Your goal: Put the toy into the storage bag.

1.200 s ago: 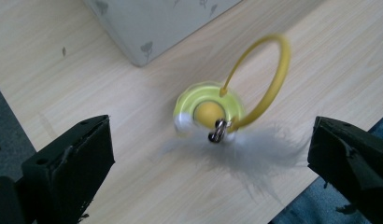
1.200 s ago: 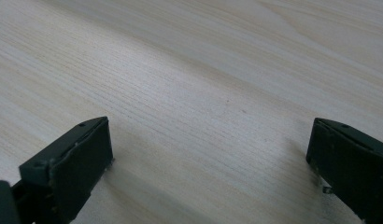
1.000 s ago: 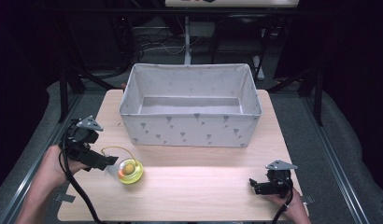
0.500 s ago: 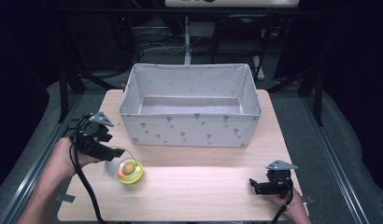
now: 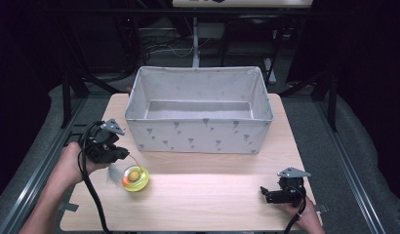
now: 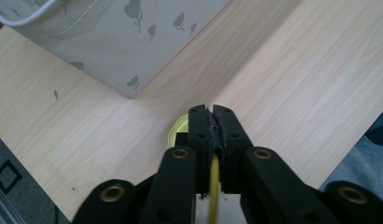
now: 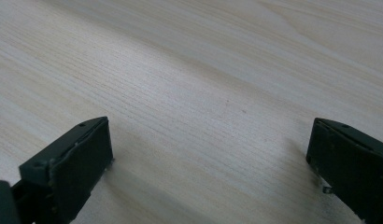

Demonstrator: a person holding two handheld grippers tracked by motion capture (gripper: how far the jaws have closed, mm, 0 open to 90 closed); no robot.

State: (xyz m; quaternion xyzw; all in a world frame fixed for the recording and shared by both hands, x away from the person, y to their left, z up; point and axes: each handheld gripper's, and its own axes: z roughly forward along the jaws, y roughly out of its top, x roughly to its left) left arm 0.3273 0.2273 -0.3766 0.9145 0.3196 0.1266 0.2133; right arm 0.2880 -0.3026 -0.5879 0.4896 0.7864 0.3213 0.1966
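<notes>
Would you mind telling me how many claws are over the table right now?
2. The left claw is near the yellow toy beside the fabric bin; the right claw is low at the table's near right corner.

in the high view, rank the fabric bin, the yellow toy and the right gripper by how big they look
1. fabric bin, by far the largest
2. right gripper
3. yellow toy
The last two look close in size, so that order is unsure.

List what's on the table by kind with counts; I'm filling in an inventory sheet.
Fabric bin: 1
Yellow toy: 1
Gripper: 2, left and right
Total: 4
</notes>
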